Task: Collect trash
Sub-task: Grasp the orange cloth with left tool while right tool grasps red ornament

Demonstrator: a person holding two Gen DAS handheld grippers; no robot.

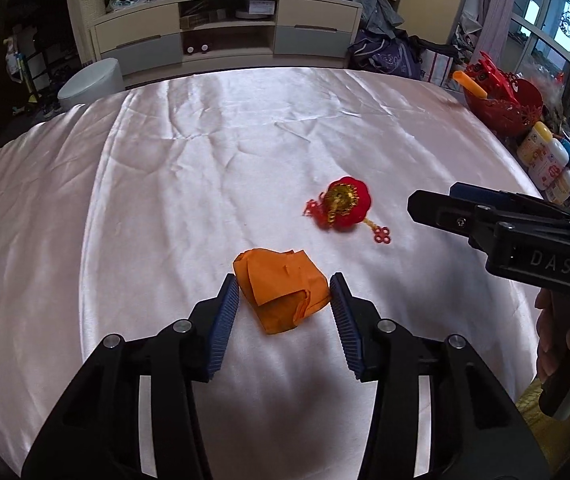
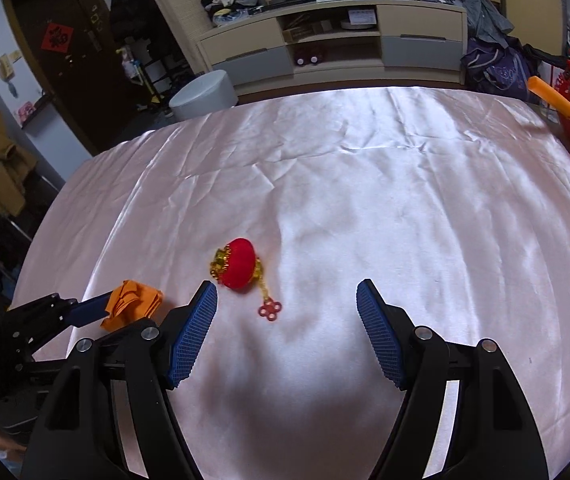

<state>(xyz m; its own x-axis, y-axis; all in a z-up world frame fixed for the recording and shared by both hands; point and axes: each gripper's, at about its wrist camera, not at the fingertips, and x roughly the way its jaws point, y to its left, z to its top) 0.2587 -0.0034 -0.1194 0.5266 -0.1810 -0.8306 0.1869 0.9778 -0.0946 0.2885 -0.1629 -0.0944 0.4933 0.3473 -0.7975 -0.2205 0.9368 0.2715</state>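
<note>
Judging from how things lie, barely begun: nothing collected yet, both items on the satin cloth (image 1: 205,152) over the bench. Furthest left, the left gripper (image 1: 285,292) with jaws apart, straddling the crumpled orange paper (image 1: 281,292); blue pads (image 1: 225,312) close on either side, left one seemingly brushing the paper's edge, right one just beside it, not yet squeezing. Probably the first pickup, then, with only the closing left to do. Further right and a little beyond, the red ornament (image 1: 345,202) with gold trim and a small knot charm on a cord, lying loose near the bench's middle, untouched. Right of that, the right gripper (image 2: 287,294) with jaws wide apart and nothing between them but cloth; ornament just ahead of its left pad, charm nearer the gap. Likely second in line, though whether the ornament counts as trash cannot be told. Still to do, by this reading: grip the paper, lift, carry it off, then the same for the ornament. No bin or bag plainly in view, so the drop-off spot unknown; a red basket (image 1: 505,108) at the far right edge, cut off by the frame, purpose unclear. Underside of the paper hidden, folds hard to read. Bottles (image 1: 545,160) at the right edge partly blocked by the right gripper's body.
</note>
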